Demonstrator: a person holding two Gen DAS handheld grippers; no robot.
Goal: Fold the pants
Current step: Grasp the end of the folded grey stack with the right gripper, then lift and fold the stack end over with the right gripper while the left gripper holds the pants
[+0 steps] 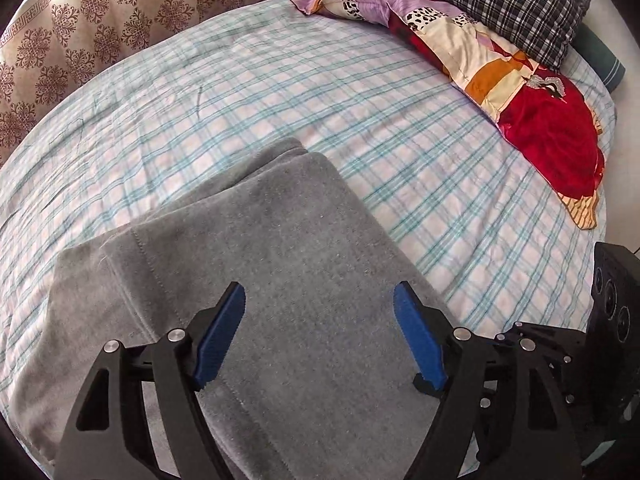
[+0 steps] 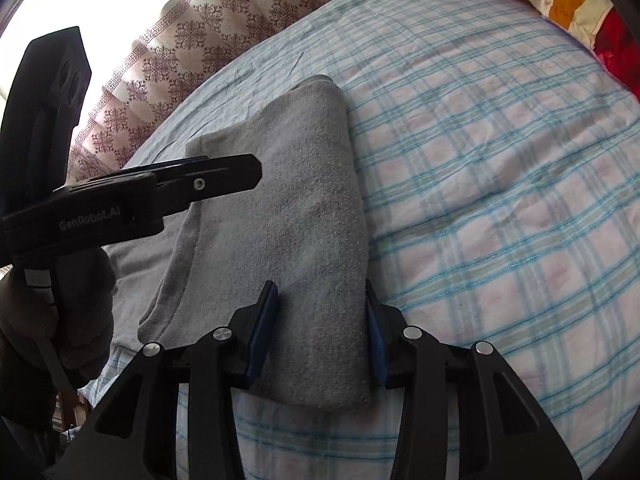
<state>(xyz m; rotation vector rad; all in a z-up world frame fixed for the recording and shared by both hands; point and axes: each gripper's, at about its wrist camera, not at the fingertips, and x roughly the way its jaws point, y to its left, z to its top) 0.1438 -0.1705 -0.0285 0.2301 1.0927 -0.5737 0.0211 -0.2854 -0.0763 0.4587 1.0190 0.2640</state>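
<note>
Grey pants [image 1: 280,248] lie folded into a thick oblong on the checked bed sheet [image 1: 400,152]. My left gripper [image 1: 320,336] hovers over their near end, blue pads wide apart, nothing between them. In the right wrist view my right gripper [image 2: 320,332] straddles the near end of the pants [image 2: 304,200]. Its left pad rests on the cloth and its right pad stands at the folded right edge. The cloth between them lies flat, not pinched. A gloved hand [image 2: 76,304] holds the left gripper's black body at the left.
A patchwork red quilt [image 1: 520,92] and a dark plaid pillow [image 1: 500,4] lie at the bed's far right. A brown patterned curtain [image 1: 80,20] hangs behind the bed. Bare sheet [image 2: 500,200] stretches right of the pants.
</note>
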